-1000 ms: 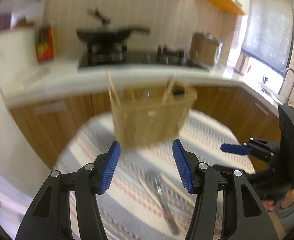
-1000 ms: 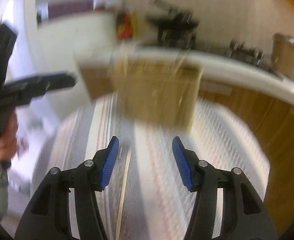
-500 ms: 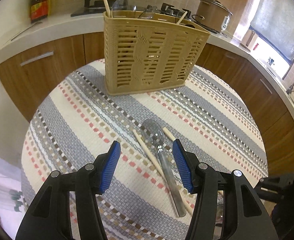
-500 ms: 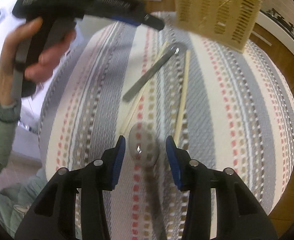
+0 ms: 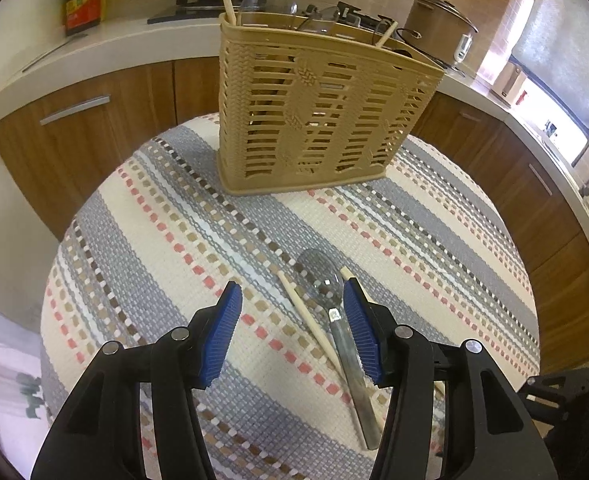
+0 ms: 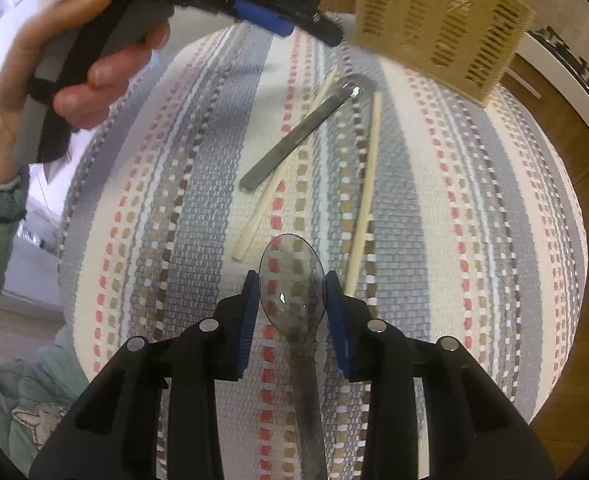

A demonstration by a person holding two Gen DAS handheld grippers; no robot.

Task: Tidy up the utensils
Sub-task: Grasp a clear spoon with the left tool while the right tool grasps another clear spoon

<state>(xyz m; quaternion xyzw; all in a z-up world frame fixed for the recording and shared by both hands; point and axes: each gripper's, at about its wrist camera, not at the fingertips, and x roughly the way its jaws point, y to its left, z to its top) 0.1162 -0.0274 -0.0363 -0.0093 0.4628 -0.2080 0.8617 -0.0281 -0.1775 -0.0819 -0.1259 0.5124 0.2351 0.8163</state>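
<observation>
Right gripper [image 6: 292,312]: pads sit against both edges of the bowl of a translucent smoky plastic spoon [image 6: 292,280], handle running back under the tool; it appears pinched, lifted over the striped cloth [image 6: 454,208]. Left gripper [image 5: 292,332]: jaws spread wide, holding nothing, hovering over a second spoon [image 5: 336,320] lying on the cloth.

Handling judgement: the held spoon looks light, stiff and smooth. A grip across the curved bowl could slip or twist; the flat neck or handle would seat better. The two loose chopsticks [image 6: 364,192] are thin, light and apt to roll; best taken mid-length, across the shaft.

Left view only: the slotted beige utensil basket [image 5: 314,120] stands upright at the cloth's far side, chopstick ends poking above its rim. It shows nothing of the held spoon.

Right view only: both chopsticks full length, flanking the lying spoon; the hand [image 6: 74,60] around the left tool; basket only at the frame's top edge.
</observation>
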